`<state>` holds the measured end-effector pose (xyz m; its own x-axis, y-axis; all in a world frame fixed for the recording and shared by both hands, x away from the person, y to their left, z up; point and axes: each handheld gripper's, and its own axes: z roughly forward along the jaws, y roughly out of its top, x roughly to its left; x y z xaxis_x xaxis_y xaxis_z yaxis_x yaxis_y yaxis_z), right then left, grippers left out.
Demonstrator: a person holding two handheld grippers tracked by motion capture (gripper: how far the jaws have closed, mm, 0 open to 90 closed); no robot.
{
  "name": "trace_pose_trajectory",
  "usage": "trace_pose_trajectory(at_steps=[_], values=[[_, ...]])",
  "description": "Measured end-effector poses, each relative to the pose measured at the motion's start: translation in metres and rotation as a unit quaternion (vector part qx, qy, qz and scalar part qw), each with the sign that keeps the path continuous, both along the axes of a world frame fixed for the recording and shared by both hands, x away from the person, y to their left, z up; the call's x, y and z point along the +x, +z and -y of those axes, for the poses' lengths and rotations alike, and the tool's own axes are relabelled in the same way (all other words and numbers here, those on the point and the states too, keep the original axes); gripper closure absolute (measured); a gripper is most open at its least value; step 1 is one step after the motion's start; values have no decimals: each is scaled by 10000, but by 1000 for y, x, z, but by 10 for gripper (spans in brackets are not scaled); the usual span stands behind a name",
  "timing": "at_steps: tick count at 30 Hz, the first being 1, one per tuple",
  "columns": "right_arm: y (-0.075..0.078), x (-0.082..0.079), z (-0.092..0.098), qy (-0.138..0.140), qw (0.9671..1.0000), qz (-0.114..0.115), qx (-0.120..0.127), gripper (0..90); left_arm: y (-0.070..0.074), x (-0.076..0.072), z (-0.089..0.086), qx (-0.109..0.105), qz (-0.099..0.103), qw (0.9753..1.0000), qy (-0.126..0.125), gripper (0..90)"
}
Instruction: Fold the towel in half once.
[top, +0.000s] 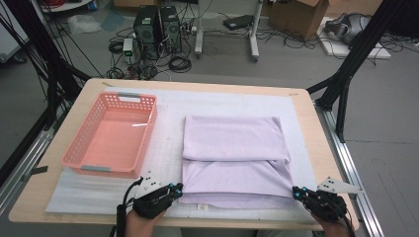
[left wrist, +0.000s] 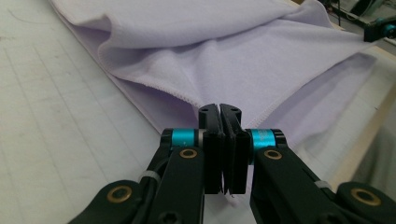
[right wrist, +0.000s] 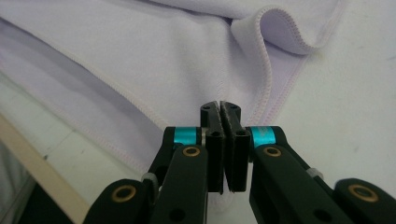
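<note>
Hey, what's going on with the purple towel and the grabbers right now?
Left gripper shut on towel near corner. Right gripper shut on other near corner. Towel folded flat. Pink basket off to left, nothing blocking.

Folded towel [top: 232, 155] lay on the mat [top: 168, 148], right of the basket [top: 111, 136]. Left gripper [top: 177, 188] and right gripper [top: 296, 192] sat at its near corners.
</note>
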<state>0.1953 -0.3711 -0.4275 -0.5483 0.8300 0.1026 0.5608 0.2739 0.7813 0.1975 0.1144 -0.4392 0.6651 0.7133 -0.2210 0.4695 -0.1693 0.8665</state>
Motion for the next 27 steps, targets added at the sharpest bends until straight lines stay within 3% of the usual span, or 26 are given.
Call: trace_pose_trajectory(at_steps=[6, 8, 9, 10, 11, 14, 16, 19, 22, 23, 24, 25, 26, 27], values=[[-3, -15, 5, 78, 9997, -248, 7, 887, -5, -17, -2, 96, -162, 9997, -126, 874], [-6, -17, 5, 81, 9995, -294, -81, 872, -7, -18, -1, 165, -174, 9997, -44, 847], [-7, -16, 4, 65, 9994, -348, -47, 832, -6, -17, -2, 135, -189, 9997, 48, 753], [-7, -16, 4, -12, 9994, -337, -33, 728, -5, -15, -3, 31, -159, 9998, 119, 668], [-5, -16, 6, -112, 9995, -280, 63, 666, -3, -13, -5, -63, -82, 9998, 198, 626], [1, -15, 13, -455, 9981, -72, 412, 613, -1, -3, -9, -250, -78, 9986, 450, 522], [0, -12, 16, -665, 9968, -86, 440, 599, -4, 5, -9, -270, -230, 9980, 523, 500], [-8, -2, 12, -724, 9965, -354, 239, 546, -12, 13, -2, -145, -592, 9973, 409, 472], [-18, 5, 2, -622, 9966, -542, 13, 549, -18, 14, 8, -26, -759, 9968, 250, 468], [-18, 4, -2, -655, 9968, -420, -160, 601, -18, 13, 10, -38, -705, 9972, 247, 459], [-17, 3, -4, -575, 9971, -374, -330, 717, -19, 12, 13, 3, -664, 9976, 215, 494], [-17, 2, -5, -410, 9980, -445, -195, 835, -20, 9, 15, 155, -541, 9981, 253, 539], [-17, 1, -6, -402, 9979, -474, -160, 847, -20, 7, 17, 351, -414, 9982, 252, 647], [-16, 0, -7, -400, 9978, -493, -168, 858, -19, 7, 15, 273, -555, 9979, 181, 778]])
